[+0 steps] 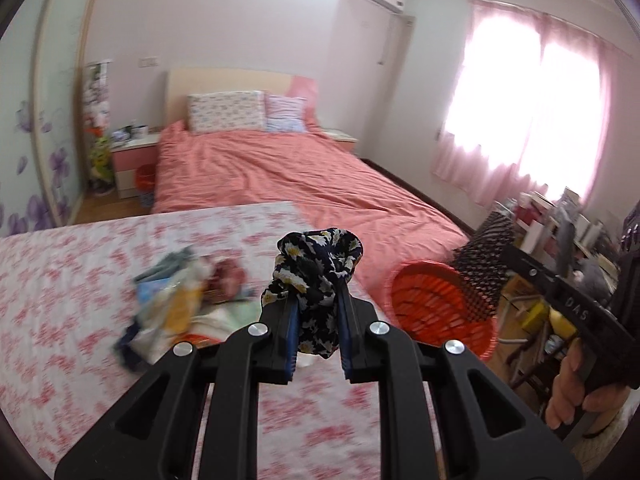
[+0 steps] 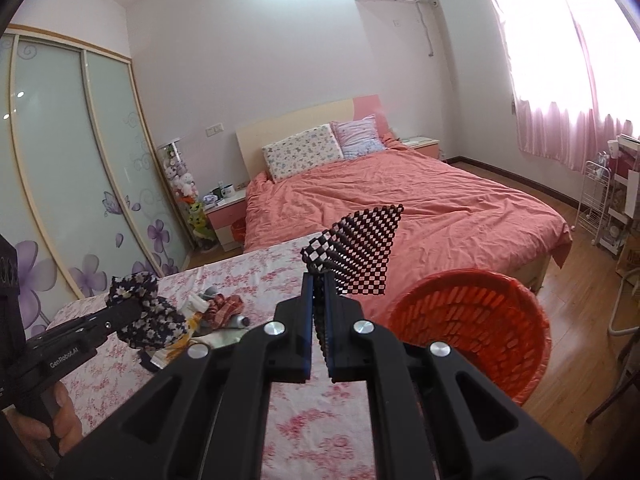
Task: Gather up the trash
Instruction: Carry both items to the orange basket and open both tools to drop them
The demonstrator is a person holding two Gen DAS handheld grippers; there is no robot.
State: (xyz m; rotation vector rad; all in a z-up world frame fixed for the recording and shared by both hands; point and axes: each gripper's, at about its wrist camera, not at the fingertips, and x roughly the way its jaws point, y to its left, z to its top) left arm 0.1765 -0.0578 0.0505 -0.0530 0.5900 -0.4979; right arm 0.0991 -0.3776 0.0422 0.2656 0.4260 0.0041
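Note:
My left gripper [image 1: 316, 292] is shut on a dark floral cloth [image 1: 320, 264] and holds it above the floral-covered table [image 1: 60, 288]. It also shows in the right wrist view [image 2: 136, 308], with the cloth [image 2: 148, 320]. My right gripper [image 2: 319, 280] is shut on a black mesh mat [image 2: 360, 248], held beside the orange basket [image 2: 472, 320]. The mat [image 1: 484, 268] hangs over the basket [image 1: 440, 312] in the left wrist view. A pile of mixed trash [image 1: 180, 300] lies on the table, also seen in the right wrist view [image 2: 216, 312].
A bed with a salmon cover [image 2: 400, 200] stands behind the table. A white rack and cluttered shelves [image 2: 608, 208] stand at the right by the pink curtains. A nightstand [image 1: 132, 156] and a small orange bin [image 1: 144, 178] sit left of the bed.

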